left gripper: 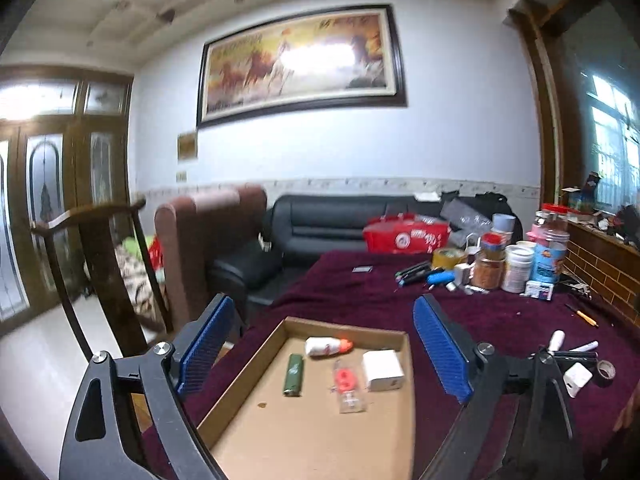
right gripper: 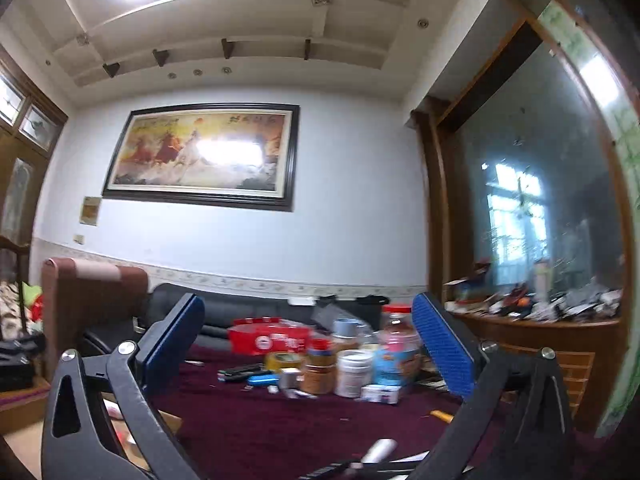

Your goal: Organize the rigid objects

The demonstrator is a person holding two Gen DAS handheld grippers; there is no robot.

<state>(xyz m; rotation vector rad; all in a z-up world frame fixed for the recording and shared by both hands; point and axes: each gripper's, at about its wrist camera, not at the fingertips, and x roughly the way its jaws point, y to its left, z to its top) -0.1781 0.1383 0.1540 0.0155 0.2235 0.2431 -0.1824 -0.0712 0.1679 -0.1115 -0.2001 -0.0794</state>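
Observation:
A shallow cardboard tray (left gripper: 248, 364) lies on the maroon cloth in the left wrist view. In it are a green lighter (left gripper: 293, 374), a small white bottle with an orange cap (left gripper: 327, 347), a white block (left gripper: 382, 370) and a clear packet with an orange piece (left gripper: 347, 385). My left gripper (left gripper: 324, 354) hovers above the tray, open, nothing between its blue pads. My right gripper (right gripper: 308, 356) points level over the table, open and empty. A corner of the tray (right gripper: 168, 420) shows at its lower left.
Jars, tins, a tape roll (left gripper: 448, 258), pens (left gripper: 414, 272) and a blue object (left gripper: 440, 278) crowd the table's far right. Loose items lie at right: a white plug (left gripper: 576, 378), a tape ring (left gripper: 606, 369), markers (left gripper: 582, 347). A black sofa (left gripper: 332, 220) and a wooden chair (left gripper: 100, 248) stand beyond the table.

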